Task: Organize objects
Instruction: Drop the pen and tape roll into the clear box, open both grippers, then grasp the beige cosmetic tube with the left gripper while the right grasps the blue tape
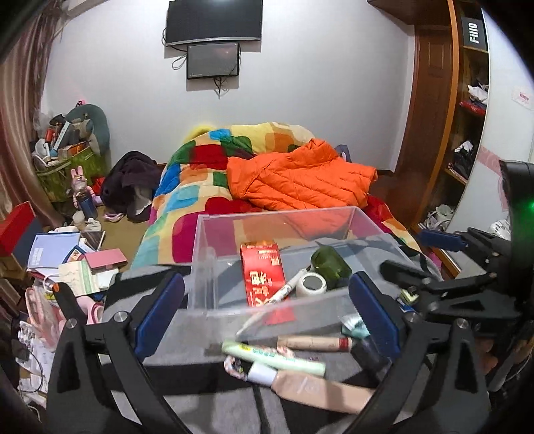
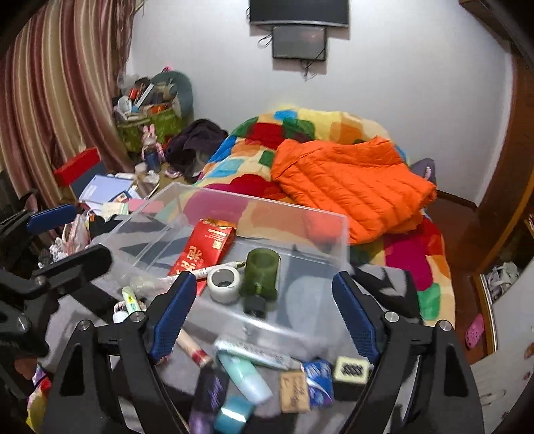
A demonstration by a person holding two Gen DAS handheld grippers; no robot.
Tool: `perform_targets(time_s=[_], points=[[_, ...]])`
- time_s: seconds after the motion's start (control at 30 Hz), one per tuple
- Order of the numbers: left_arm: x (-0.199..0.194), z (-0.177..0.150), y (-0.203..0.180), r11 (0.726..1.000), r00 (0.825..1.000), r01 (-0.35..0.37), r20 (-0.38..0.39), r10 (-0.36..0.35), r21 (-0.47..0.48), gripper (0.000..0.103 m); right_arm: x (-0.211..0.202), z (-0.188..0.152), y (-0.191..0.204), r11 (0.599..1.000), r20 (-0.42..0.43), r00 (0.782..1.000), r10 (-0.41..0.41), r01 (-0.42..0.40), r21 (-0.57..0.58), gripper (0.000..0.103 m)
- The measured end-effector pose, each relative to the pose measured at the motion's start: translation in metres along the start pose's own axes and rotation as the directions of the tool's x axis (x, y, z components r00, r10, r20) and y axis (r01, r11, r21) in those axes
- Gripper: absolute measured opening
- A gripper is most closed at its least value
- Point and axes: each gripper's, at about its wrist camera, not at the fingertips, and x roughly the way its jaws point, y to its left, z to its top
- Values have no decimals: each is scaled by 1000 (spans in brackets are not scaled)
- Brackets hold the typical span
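Jaws: I am seeing both the left gripper point(image 1: 267, 313) and right gripper point(image 2: 263, 313) standing spread, empty | clear bin point(image 1: 287, 217) holding red packet point(image 1: 263, 270), tape roll point(image 2: 223, 283), green jar point(image 2: 262, 273) | loose tubes point(image 1: 273, 359) lying outside, awaiting binning.

One clear bin point(image 2: 333, 240) holds four things: red packet point(image 2: 203, 247), pen point(image 2: 207, 271), tape roll point(image 2: 224, 283), green bottle point(image 2: 262, 273).

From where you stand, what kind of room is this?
Most likely a lived-in bedroom: a bed under a colourful patchwork blanket with an orange puffer jacket on it, striped curtains at one side, and a screen on the wall.
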Motion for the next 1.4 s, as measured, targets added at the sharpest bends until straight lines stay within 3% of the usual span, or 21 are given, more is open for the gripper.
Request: perform_targets(time_s=[0.33,0.47,0.6,0.7,0.97,1.07,1.17,1.23,1.3,1.4], points=[[-2,-52,-9,1000,997,-14,-80,14,-1,100,-18,-49,-5,999,-24,999,-49,49,2,81],[4,-68,-12,1000,992,-8,-128,6,-21,100,-18,-69,-11,999,-52,999,-17,19,41,81],[22,-80,1,985,972,64,-216,-98,-160,101,-17,-81,-13,997,-65,998,11,-6,76,81],[34,-90,6,972,960,45,-260,-106,-231,100,-11,-88,-11,996,-85,996,30,-23,82,81],[43,-91,-7,975,968,-22,-248,-34,-220,99,3,-92,-2,991,-95,991,93,-83,105,58],[52,-90,-11,977,965,-44,-262,-13,-210,83,5,-94,5,991,-105,989,103,-93,92,50],[52,-91,-18,981,970,-70,-244,24,-182,73,4,-95,7,992,-97,990,98,-90,83,45],[50,-93,-19,983,972,-60,-236,18,-174,66,5,-96,6,991,-97,989,112,-104,87,42],[45,-96,-18,986,973,-46,-232,8,-161,52,4,-96,5,989,-97,987,125,-117,89,37],[36,-98,-11,986,973,-26,-232,-13,-162,44,2,-98,5,990,-102,987,126,-118,77,27]])
